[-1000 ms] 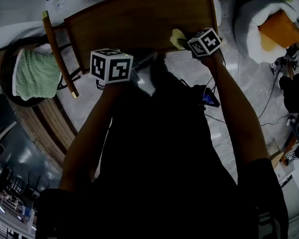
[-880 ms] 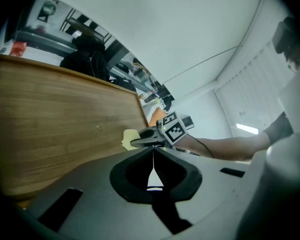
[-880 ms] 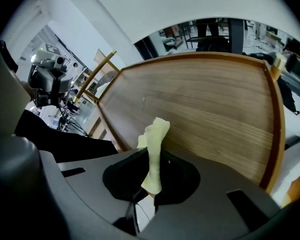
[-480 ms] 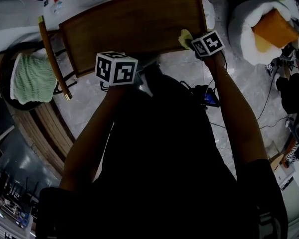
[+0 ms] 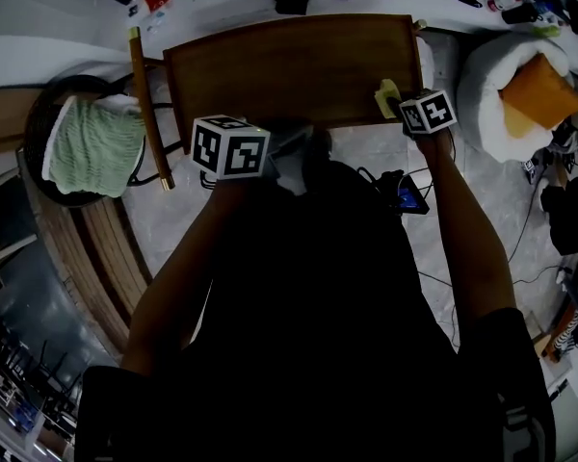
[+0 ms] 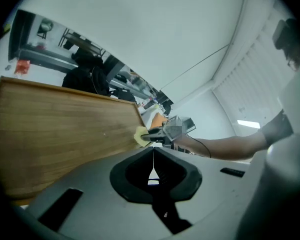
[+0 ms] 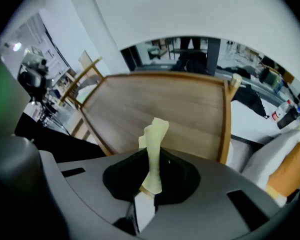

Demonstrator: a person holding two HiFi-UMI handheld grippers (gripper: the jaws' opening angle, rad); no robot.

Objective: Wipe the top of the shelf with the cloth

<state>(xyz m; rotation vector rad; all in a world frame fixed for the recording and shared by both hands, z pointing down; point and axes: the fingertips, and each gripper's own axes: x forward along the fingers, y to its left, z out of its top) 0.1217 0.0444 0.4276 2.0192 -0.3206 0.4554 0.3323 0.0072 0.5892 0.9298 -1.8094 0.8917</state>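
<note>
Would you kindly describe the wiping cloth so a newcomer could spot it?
Find the wooden shelf top. At its near right corner, the right gripper pinches a small pale yellow cloth. The bigger green towel at far left lies ungripped.

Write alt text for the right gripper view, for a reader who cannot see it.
The right gripper is shut on a pale yellow cloth that stands up between its jaws. Beyond it lies the wooden shelf top.

To your left: a green towel (image 5: pixel 96 147) draped over a dark round frame (image 5: pixel 48 99). To your right: a white cushion (image 5: pixel 482 94) carrying an orange pillow (image 5: pixel 538 89). On the pale floor (image 5: pixel 477 219) between them: black cables (image 5: pixel 526 205) and a small device with a lit blue screen (image 5: pixel 407 198).
</note>
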